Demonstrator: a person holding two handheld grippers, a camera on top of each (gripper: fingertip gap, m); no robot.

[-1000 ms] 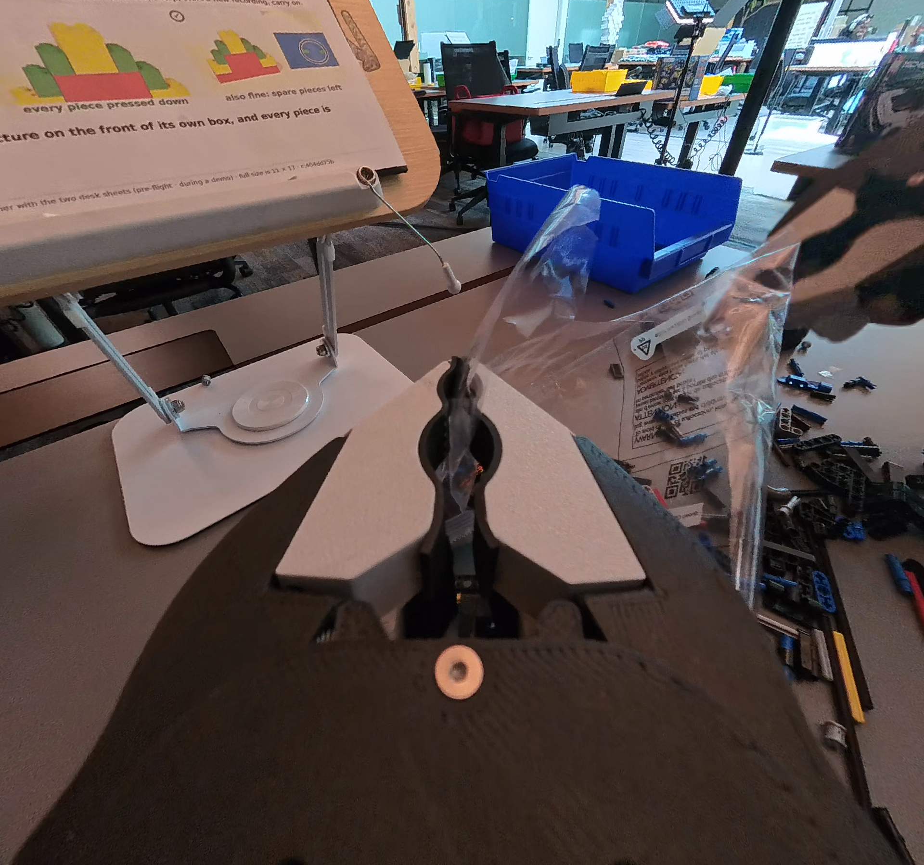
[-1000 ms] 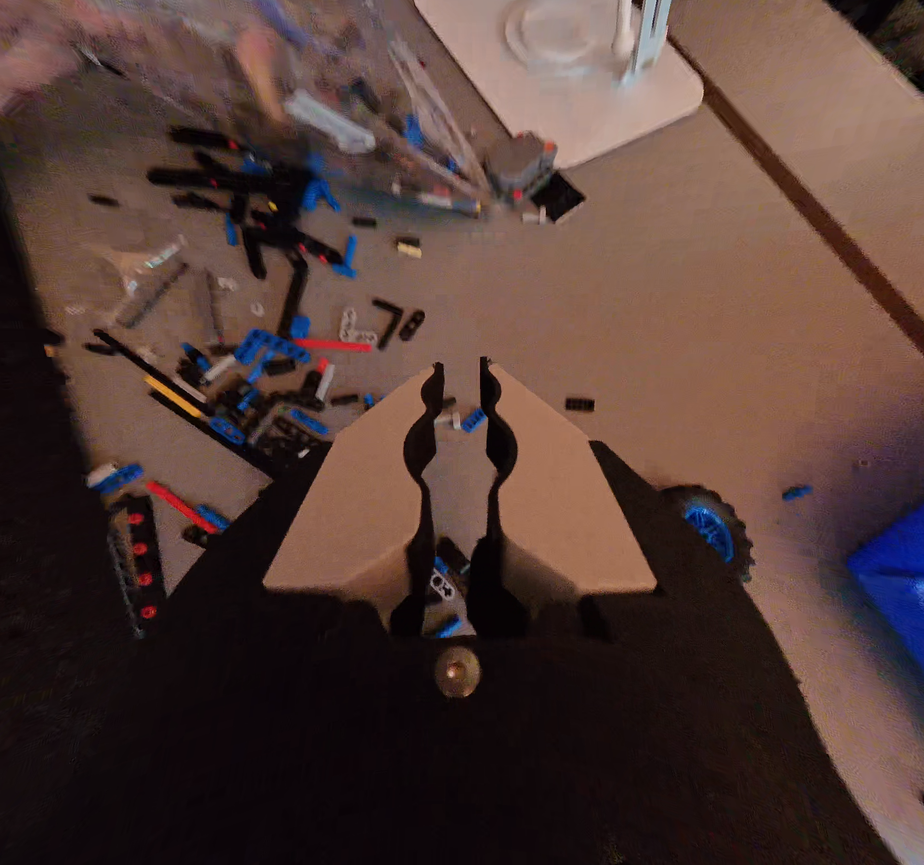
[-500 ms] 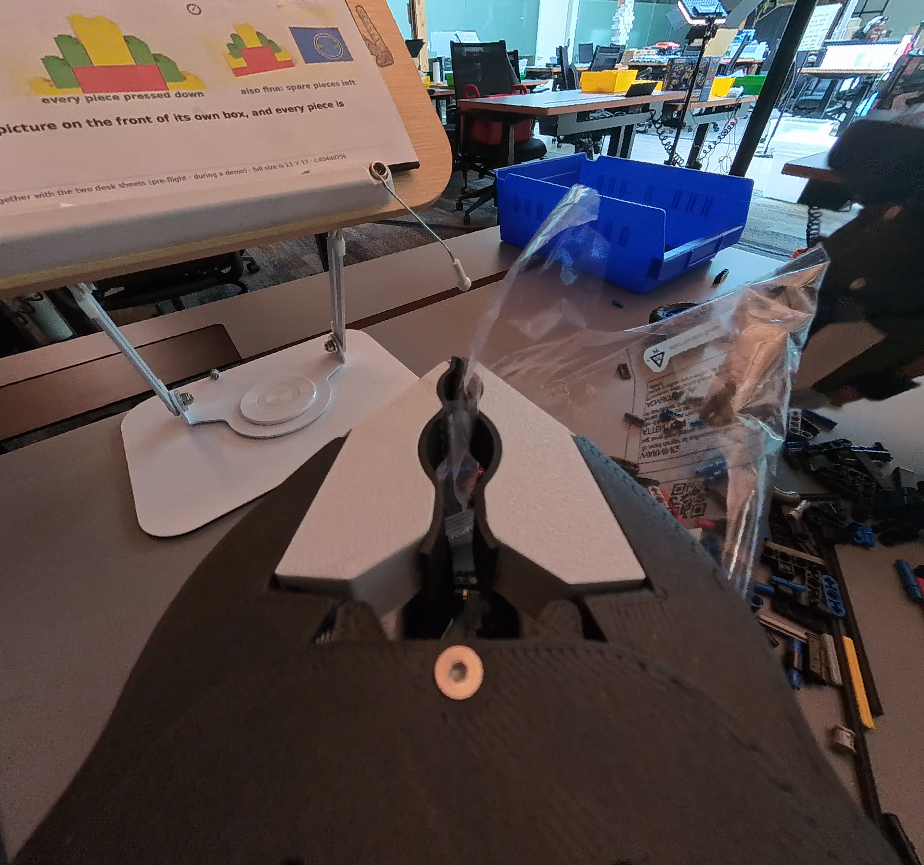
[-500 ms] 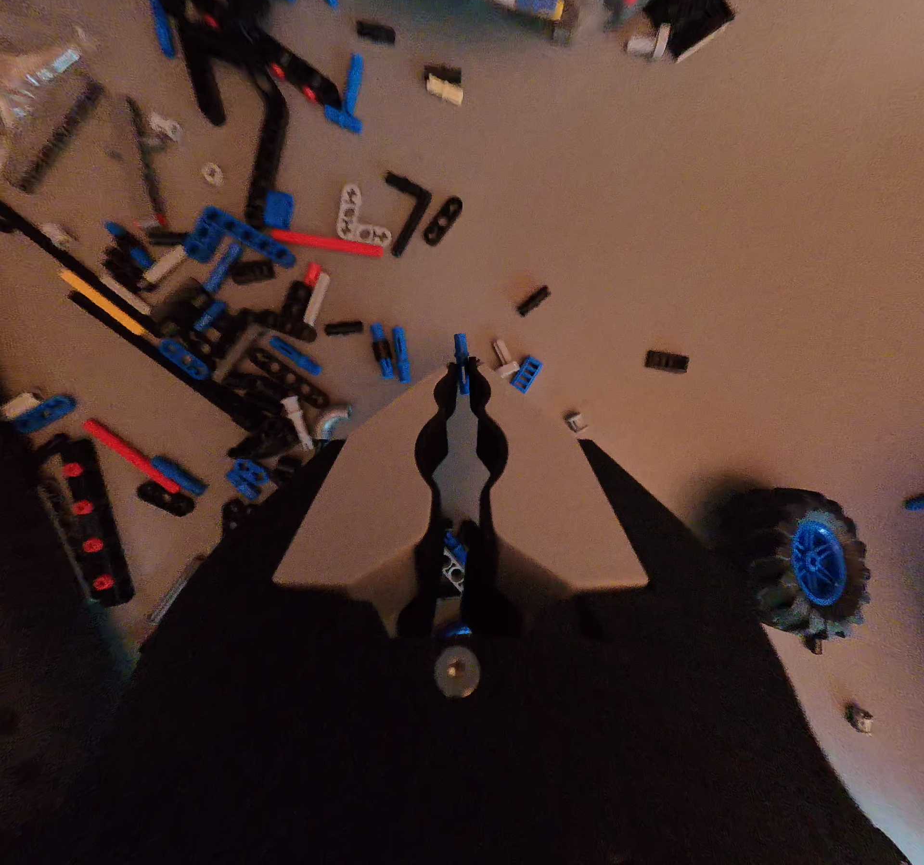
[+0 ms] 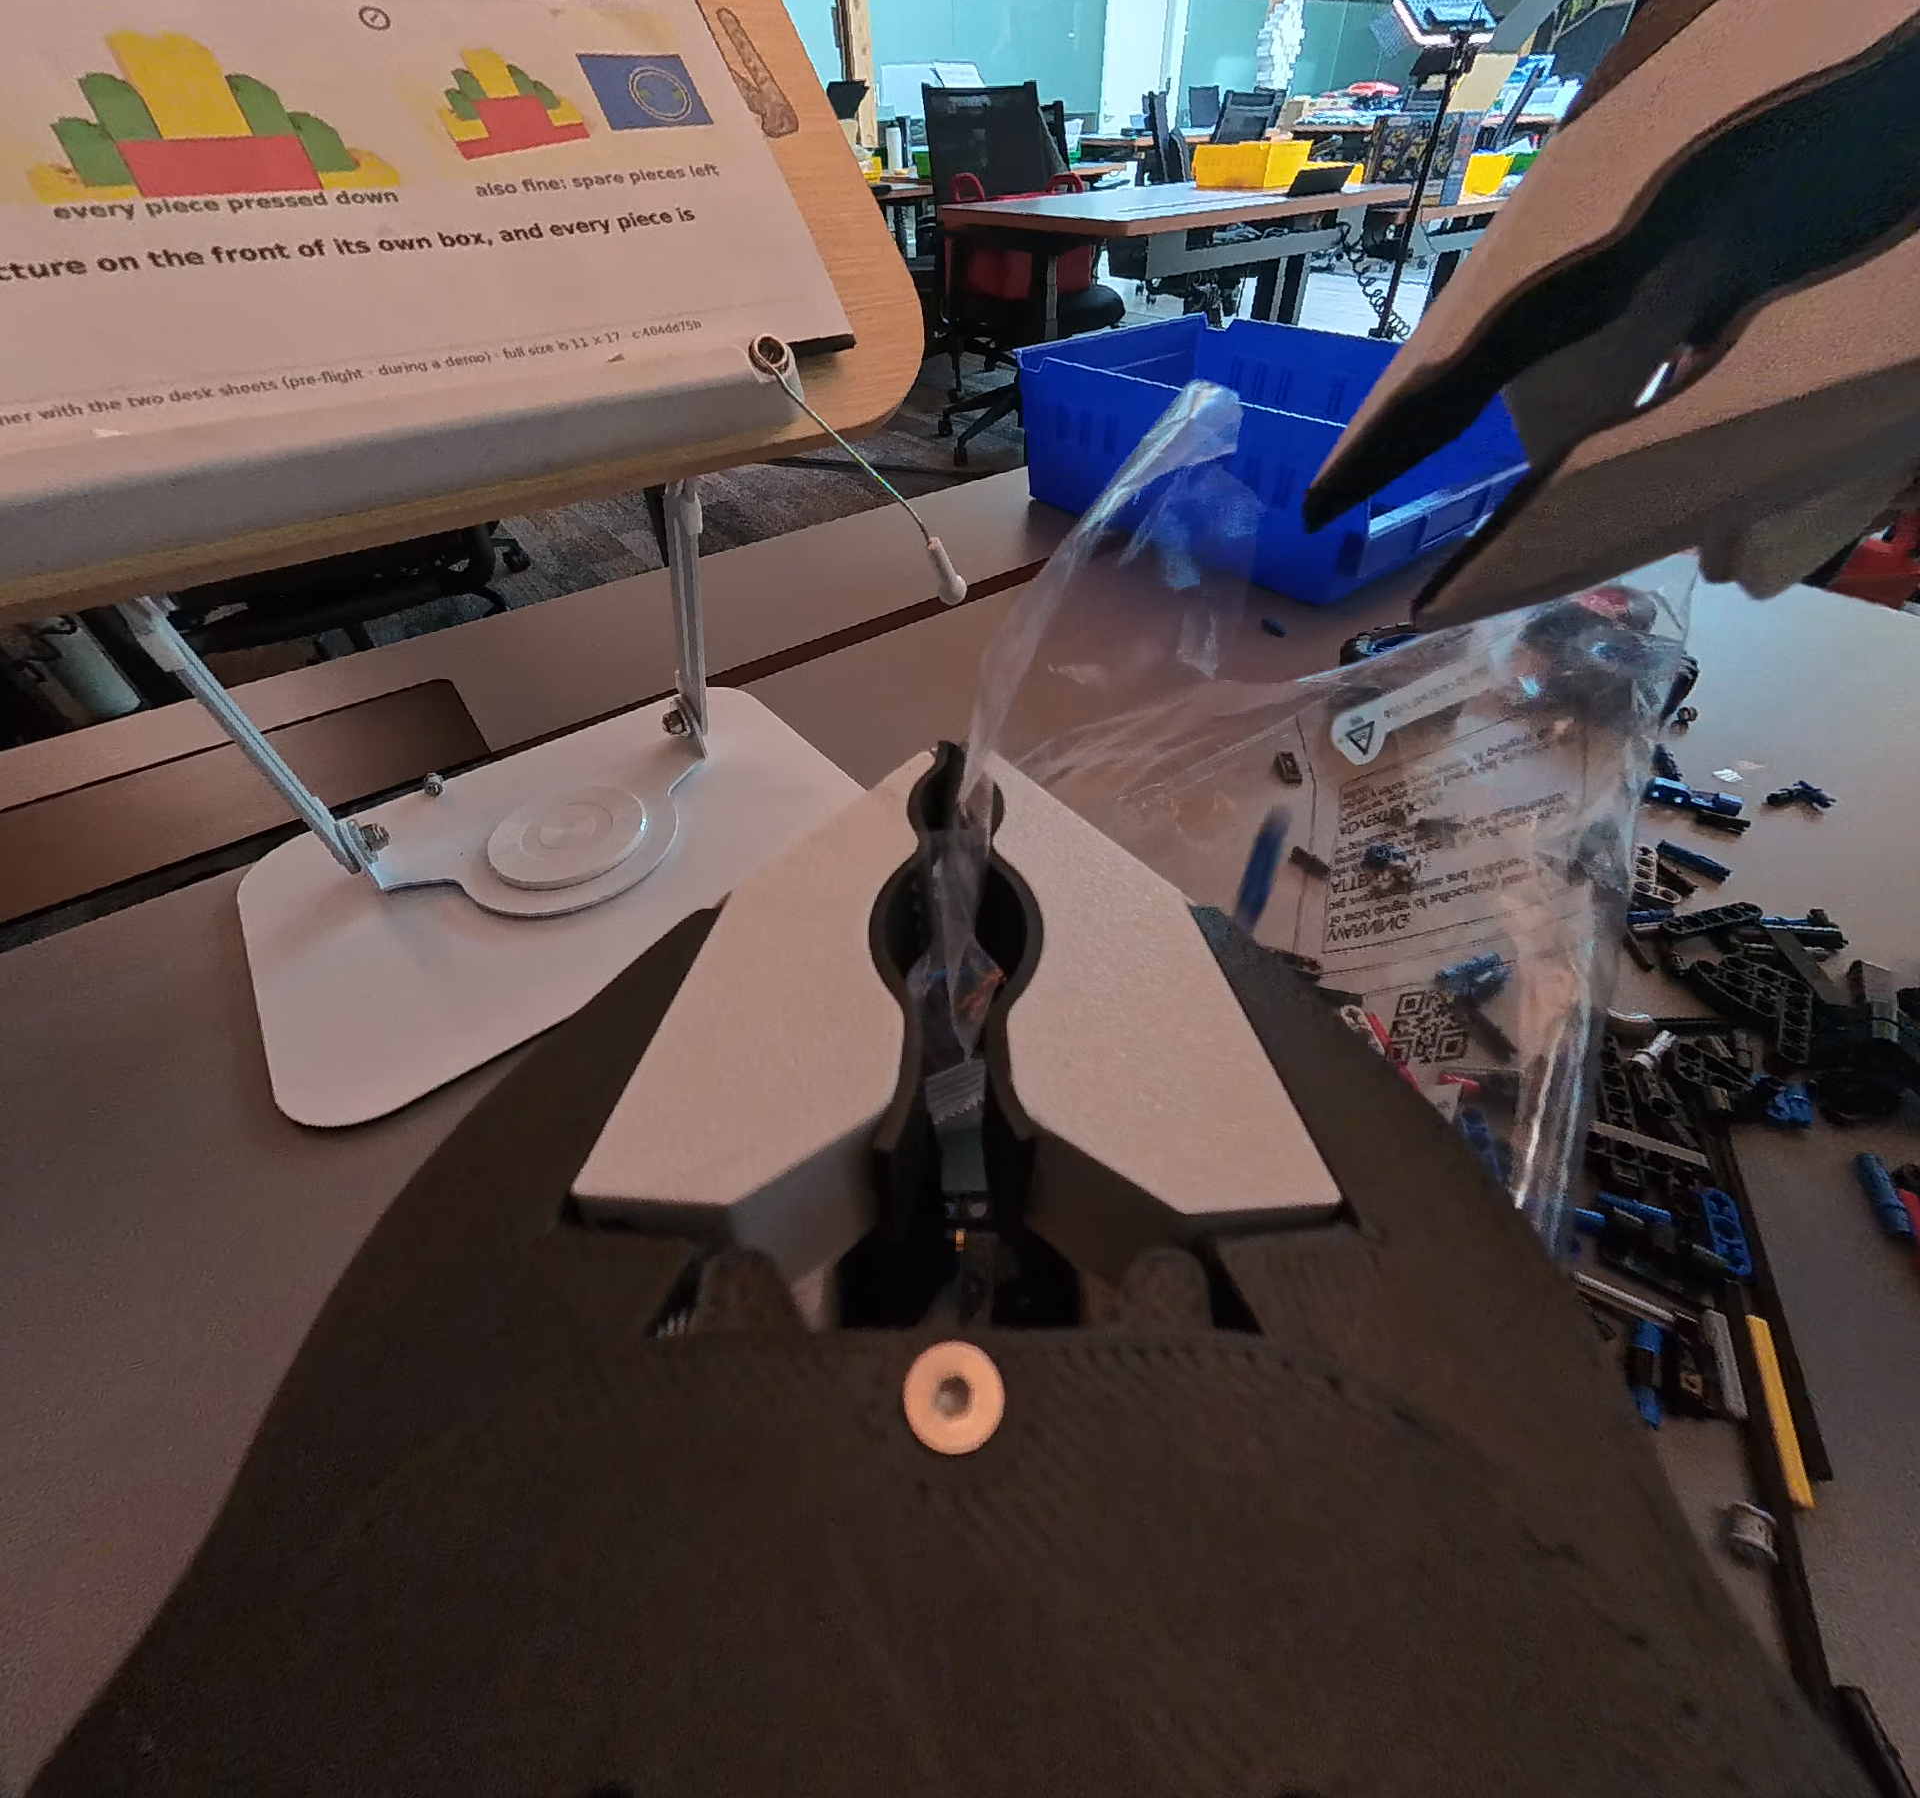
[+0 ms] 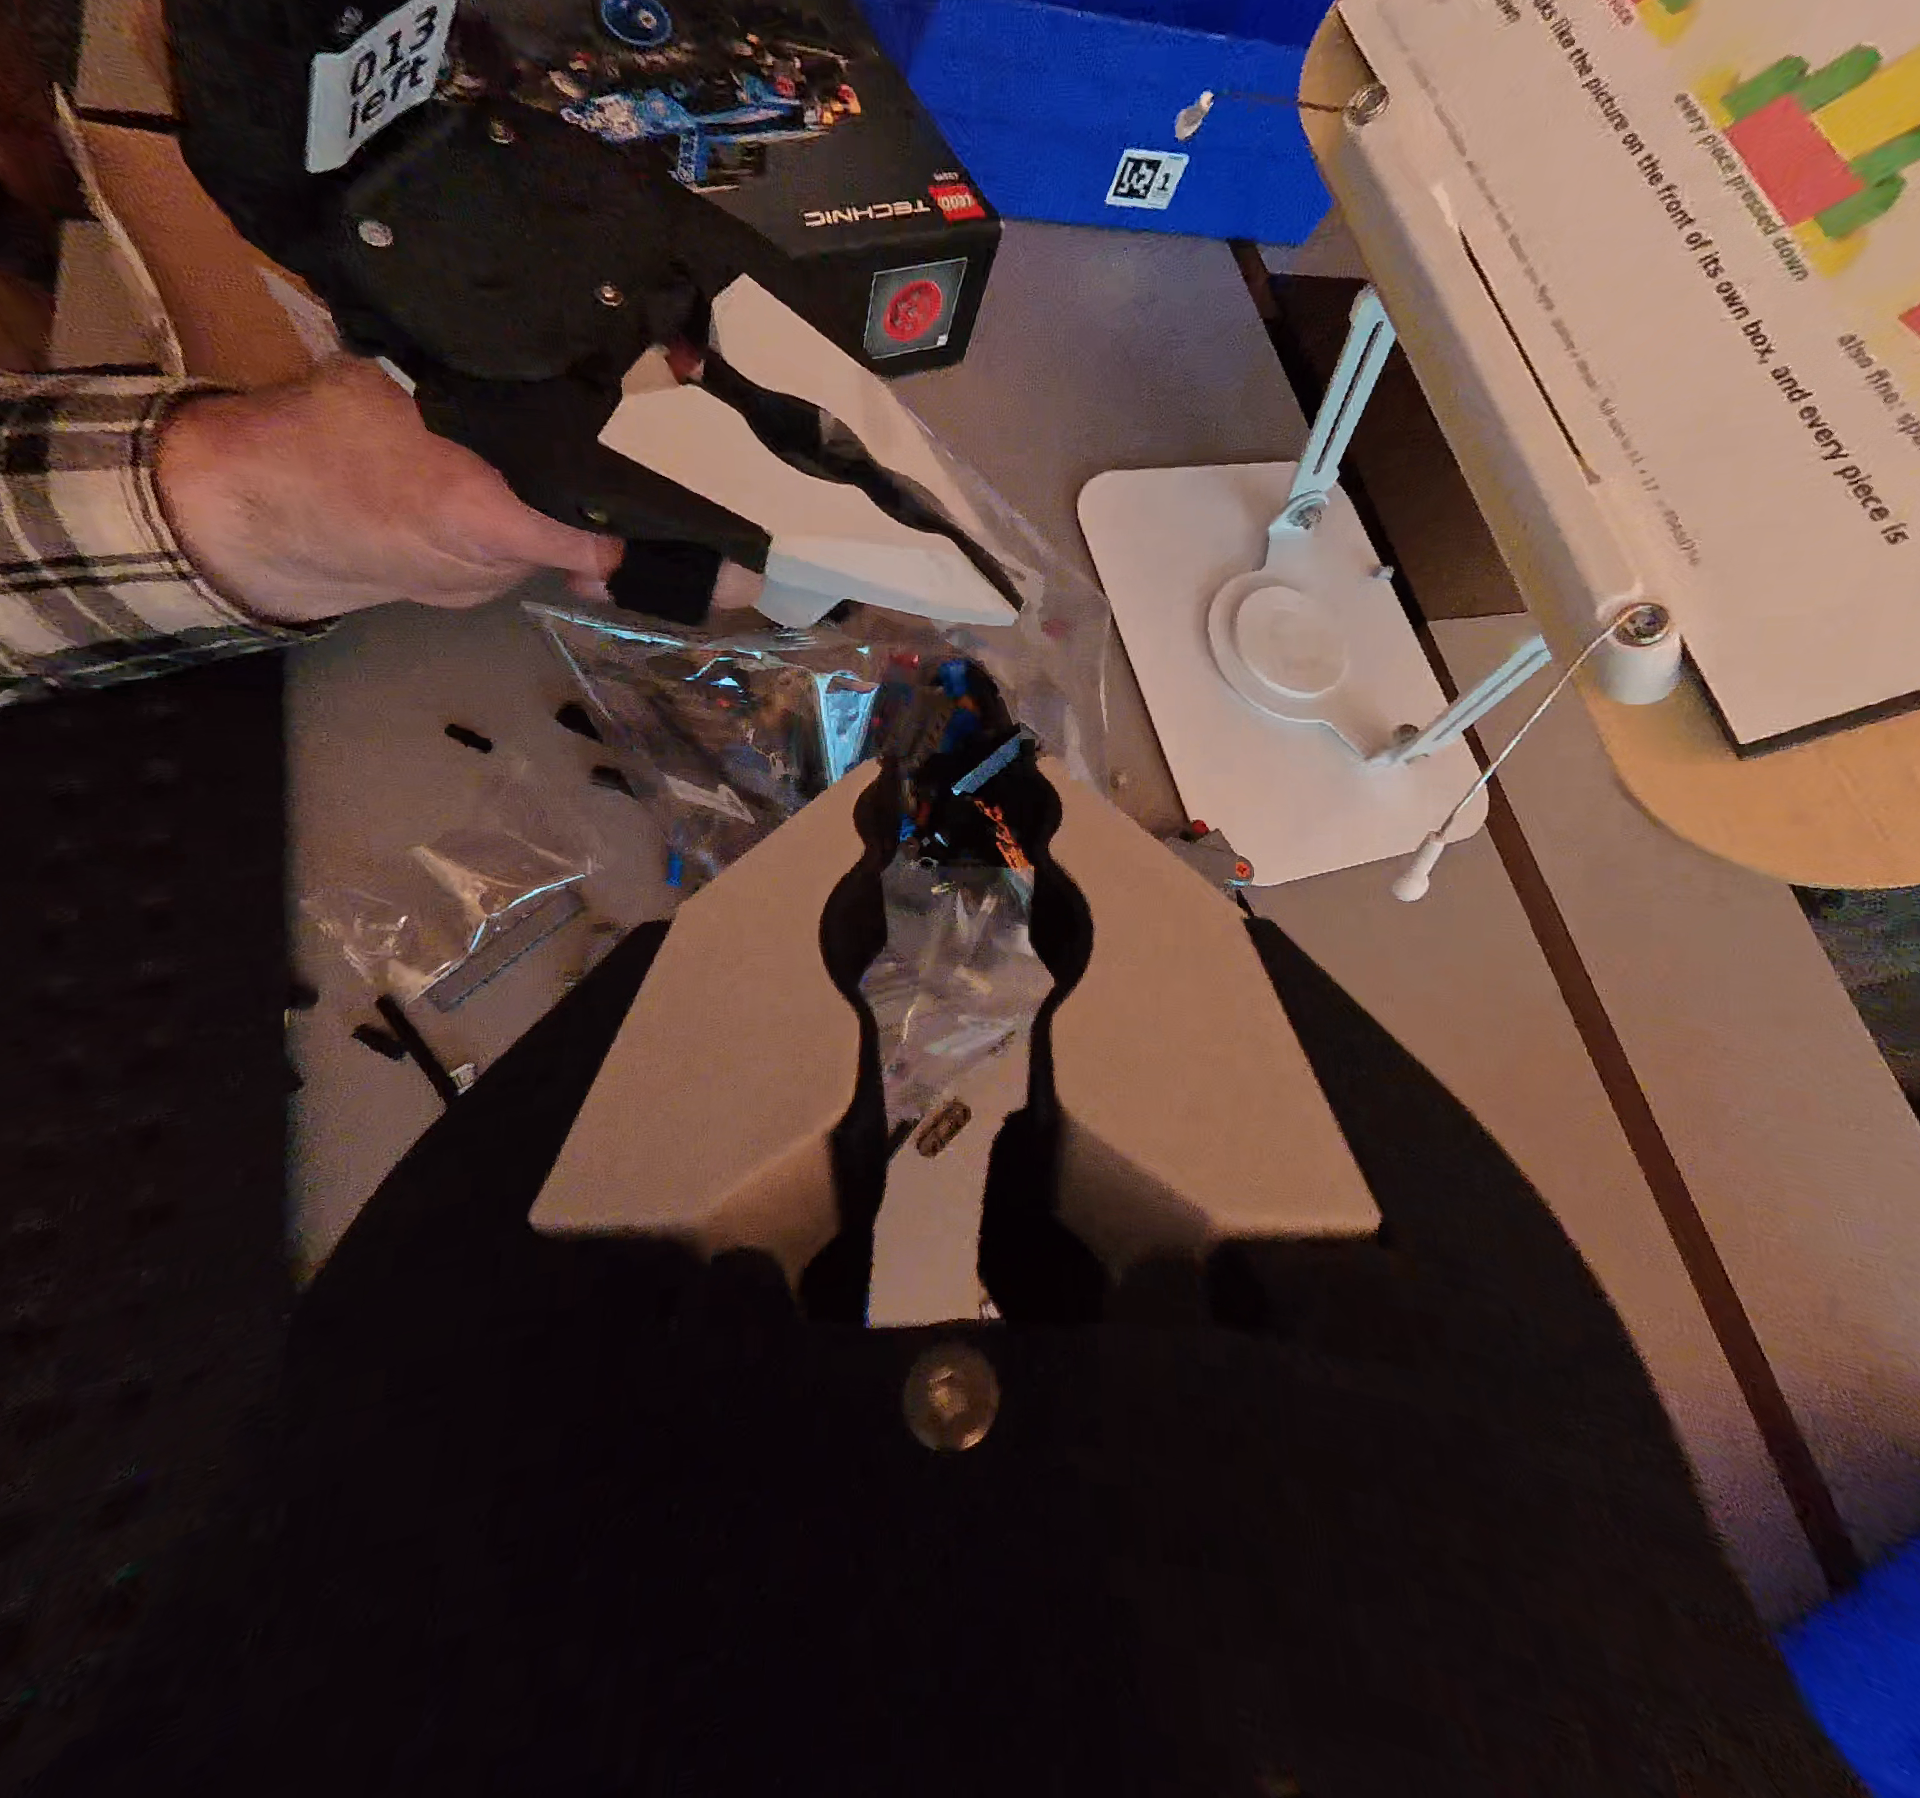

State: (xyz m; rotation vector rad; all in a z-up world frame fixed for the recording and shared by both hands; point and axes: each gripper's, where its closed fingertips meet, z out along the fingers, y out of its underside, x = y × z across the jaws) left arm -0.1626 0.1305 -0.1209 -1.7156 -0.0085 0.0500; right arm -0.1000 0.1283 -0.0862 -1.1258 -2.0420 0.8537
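Plastic bag (image 5: pixel 1351 813), clear and printed, hangs from my left gripper (image 5: pixel 961 782), whose jaws are pinched tight on one bunched corner of it; from there its long axis runs away to my right and slightly up, mouth end far from me, with small blue and black pieces inside. My right gripper (image 6: pixel 951 792) sits above the bag's far end with its jaws parted by a modest gap; I see bag film and loose parts through that gap, but I cannot tell whether the fingers touch the film. Below lies the brown table (image 5: pixel 125 1177), strewn on my right with a scatter of black and blue building pieces (image 5: pixel 1745 1000). A white document stand (image 5: pixel 416 917) holds a printed sheet just left, and a blue bin (image 5: pixel 1195 398) sits behind the bag.
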